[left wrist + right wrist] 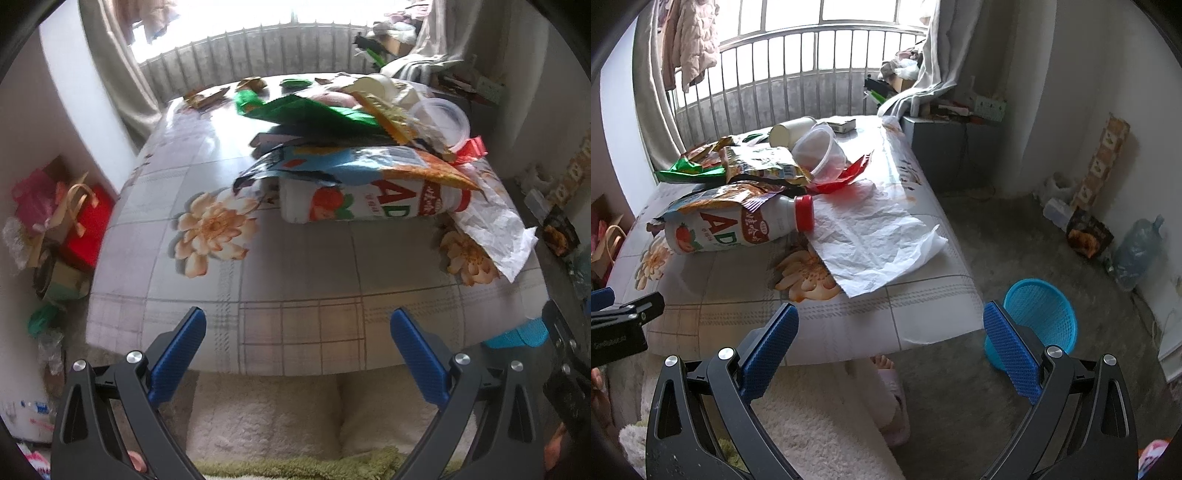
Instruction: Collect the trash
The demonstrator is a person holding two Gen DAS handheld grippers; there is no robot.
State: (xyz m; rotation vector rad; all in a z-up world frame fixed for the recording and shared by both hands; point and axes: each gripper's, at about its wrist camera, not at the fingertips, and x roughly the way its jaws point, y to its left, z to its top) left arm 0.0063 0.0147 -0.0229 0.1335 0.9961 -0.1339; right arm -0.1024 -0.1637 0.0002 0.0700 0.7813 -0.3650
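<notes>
A pile of trash covers the floral table (295, 266) (738, 280). A white drink bottle with a red cap (369, 205) (738, 225) lies on its side under snack wrappers (354, 162) (716, 199). A green wrapper (314, 110) (690, 171), a clear plastic tub (443, 118) (820, 151) and a paper cup (792, 131) sit behind it. Crumpled white paper (495, 229) (871, 236) hangs over the table's right edge. A blue basket (1041, 314) (517, 334) stands on the floor right of the table. My left gripper (297, 323) and right gripper (890, 319) both hover open at the near table edge, holding nothing.
Bags and boxes (62, 225) crowd the floor left of the table. A water jug (1137, 254) and packets (1087, 234) line the right wall. A person's slippered foot (886, 387) rests on a fluffy rug (820, 417) under the table edge. A railing and window (798, 74) stand behind.
</notes>
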